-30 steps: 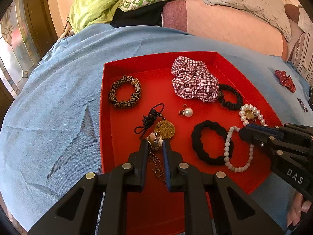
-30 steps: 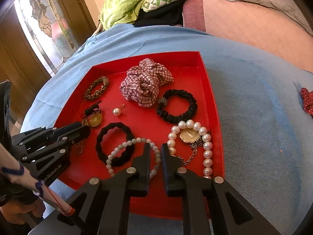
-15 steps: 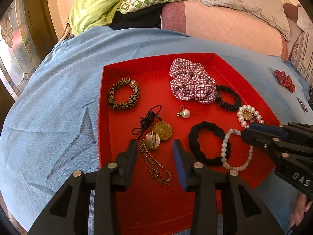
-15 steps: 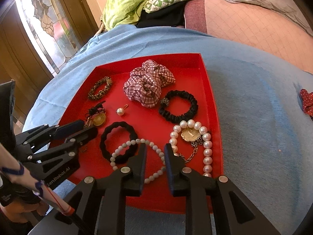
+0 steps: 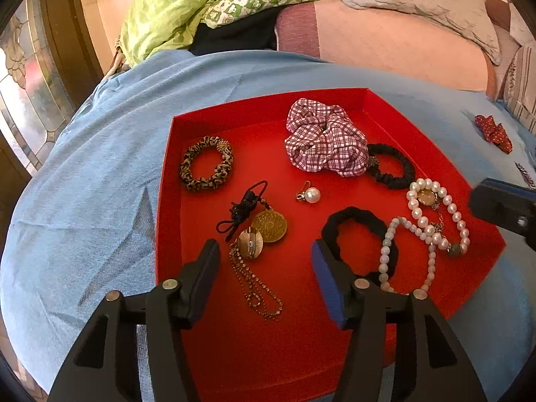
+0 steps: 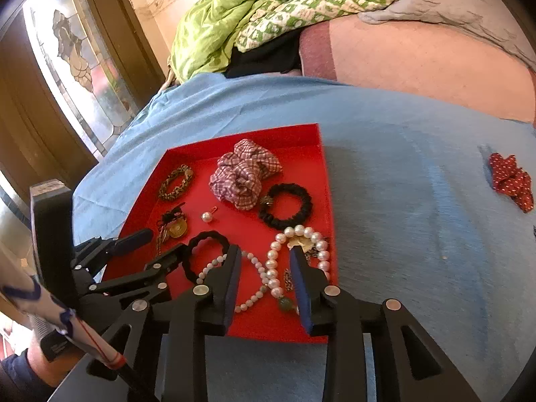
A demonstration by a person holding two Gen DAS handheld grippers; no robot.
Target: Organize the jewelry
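A red tray on a blue cloth holds a plaid scrunchie, leopard scrunchie, two black hair ties, a pearl earring, a gold coin pendant, a chain with a round clasp, and pearl bracelets. My left gripper is open and empty above the chain. My right gripper is open and empty above the pearl bracelets.
A red polka-dot bow lies on the blue cloth to the right of the tray. Green bedding and pillows are piled behind. A stained-glass window is at the left.
My left gripper let go of the chain, opened wide and drew back. My right gripper opened and pulled back and up from the tray.
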